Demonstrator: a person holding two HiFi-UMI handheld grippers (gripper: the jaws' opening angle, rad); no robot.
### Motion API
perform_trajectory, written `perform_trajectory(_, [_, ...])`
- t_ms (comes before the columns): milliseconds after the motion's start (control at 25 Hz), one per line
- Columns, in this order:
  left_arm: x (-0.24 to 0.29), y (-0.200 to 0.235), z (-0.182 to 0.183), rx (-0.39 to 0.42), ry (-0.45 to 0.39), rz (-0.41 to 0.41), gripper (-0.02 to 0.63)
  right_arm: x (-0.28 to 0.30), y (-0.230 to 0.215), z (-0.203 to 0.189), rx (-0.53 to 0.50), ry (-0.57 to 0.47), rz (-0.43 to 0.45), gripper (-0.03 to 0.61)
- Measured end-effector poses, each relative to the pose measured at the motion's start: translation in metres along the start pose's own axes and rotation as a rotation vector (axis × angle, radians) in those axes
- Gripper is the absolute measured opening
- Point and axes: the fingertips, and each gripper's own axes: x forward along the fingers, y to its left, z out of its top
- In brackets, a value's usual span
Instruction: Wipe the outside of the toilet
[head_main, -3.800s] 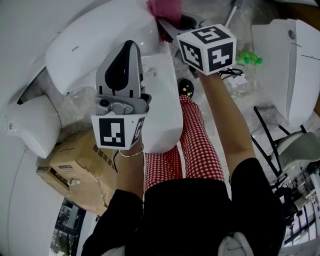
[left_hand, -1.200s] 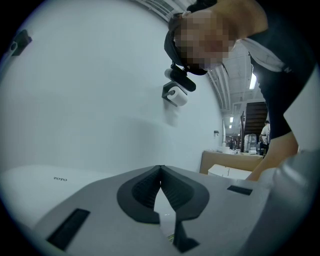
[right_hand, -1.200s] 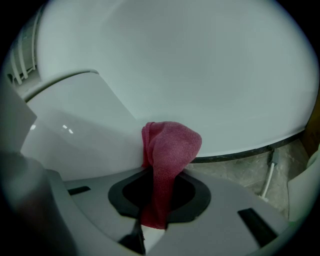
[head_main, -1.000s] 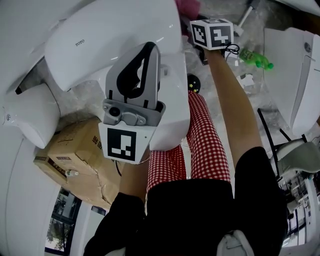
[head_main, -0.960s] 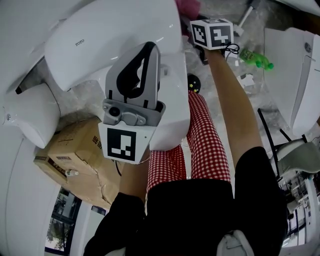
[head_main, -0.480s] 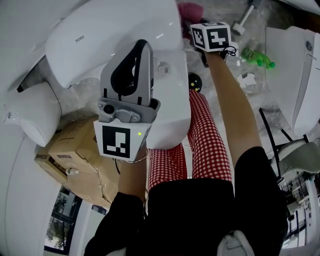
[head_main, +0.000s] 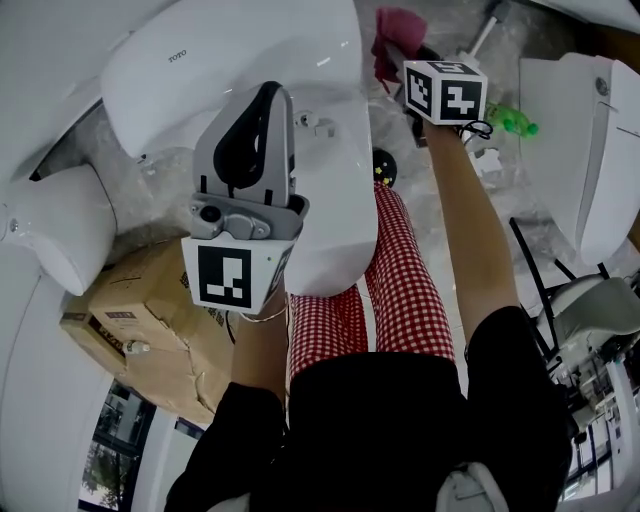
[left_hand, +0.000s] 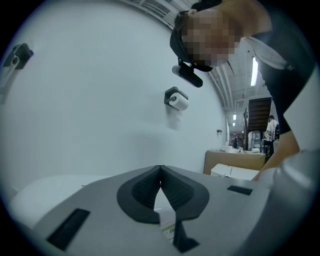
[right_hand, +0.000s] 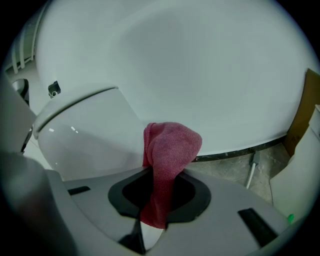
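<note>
— Storeroom floor under crinkled plastic sheeting, white sanitaryware all about. Start at the tool?
— Right gripper (right_hand: 159, 194): jaws clamped on a pink cloth (right_hand: 172, 147), pinched low so a folded wad stands clear past the tips. My guess is that this gives a soft pad to press with, and no hard jaw near the glaze.
— Where's the cloth against the toilet (head_main: 340, 220)?
— At the toilet's far end from the person, beside its side wall just under the lid seam (right_hand: 75, 102). Right at the porcelain; whether it touches, can't tell. Arm stretched out along the toilet's right side to reach there.
— And the other?
— Left gripper (head_main: 262, 100): jaws together, nothing between them. Held above the toilet's top, tips aimed off over it at a white wall. Reads as parked, out of the wiping arm's path.
— Person's stance?
— Standing at the toilet's near end, leg in red check (head_main: 400, 290) just beside its right flank.
— Round about?
— Cardboard box (head_main: 150, 320) left of the toilet, near. Green bottle (head_main: 505, 118) right of it, well apart, beyond the outstretched arm. Second white fixture (head_main: 590, 150) further right again.
— Stage?
— Judged: wiping of the outer wall under way or about to begin, most of the outside not yet covered
</note>
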Motion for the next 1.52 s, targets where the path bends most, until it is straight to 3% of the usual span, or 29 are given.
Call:
perform_trajectory(360, [-0.051,0.001,0.009,-0.003,0.012,0.004,0.005,-0.052,0.03,0.002,-0.008,-0.056,-0.031,0.086])
perform_trajectory(880, [-0.123,0.021,0.029,0.001,0.017,0.071,0.003,-0.134,0.091,0.013,-0.055,-0.163,-0.059,0.086])
perform_trajectory(1280, [-0.162,0.043,0.067,0.03,-0.03,0.084,0.004,-0.177,0.165,0.044,-0.134,-0.251,-0.048,0.086])
perform_trajectory(1520, [-0.188,0.05,0.088,0.046,-0.06,0.071,0.004,-0.196,0.2,0.043,-0.151,-0.273,-0.058,0.086])
